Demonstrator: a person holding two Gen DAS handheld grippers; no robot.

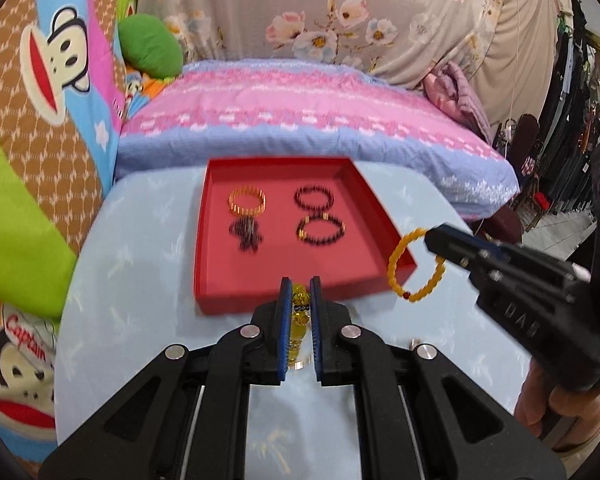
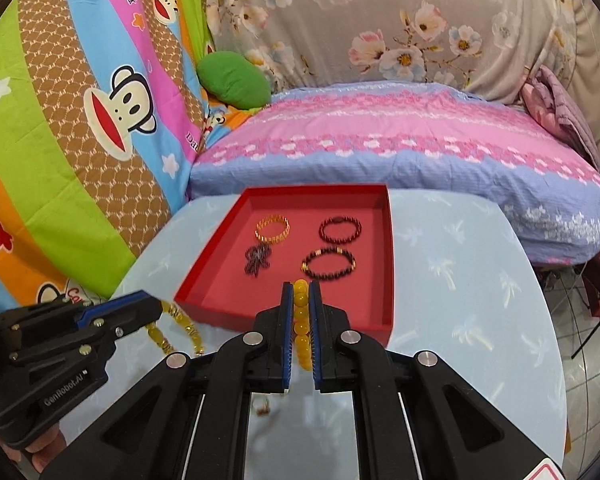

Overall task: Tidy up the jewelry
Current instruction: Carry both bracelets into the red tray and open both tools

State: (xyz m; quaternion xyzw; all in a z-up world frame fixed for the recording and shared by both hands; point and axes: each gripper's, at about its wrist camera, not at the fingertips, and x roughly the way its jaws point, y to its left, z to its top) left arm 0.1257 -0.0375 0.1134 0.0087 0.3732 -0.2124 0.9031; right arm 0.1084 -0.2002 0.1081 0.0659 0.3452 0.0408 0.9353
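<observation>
A red tray [image 1: 220, 292] [image 2: 204, 292] on the light blue table holds a gold bracelet [image 1: 247, 200] [image 2: 272, 230], a dark bead cluster [image 1: 246, 236] [image 2: 257, 261] and two dark bead bracelets [image 1: 315, 197] [image 1: 321, 229]. My left gripper [image 1: 301, 285] is shut on a clear yellow bead bracelet [image 1: 300, 300], just before the tray's near edge; in the right wrist view it [image 2: 180, 324] hangs from that gripper [image 2: 156, 306]. My right gripper [image 2: 301, 288] is shut on an orange-yellow bead bracelet [image 2: 301, 320]; in the left wrist view it [image 1: 396, 256] dangles over the tray's near right corner.
A pink and blue bed [image 1: 300, 120] lies behind the table. A cartoon monkey quilt [image 1: 40, 100] and a green cushion [image 1: 150, 46] stand at the left. A small ring-like item [image 2: 262, 404] lies on the table near me. Clothes racks [image 1: 580, 120] stand at the right.
</observation>
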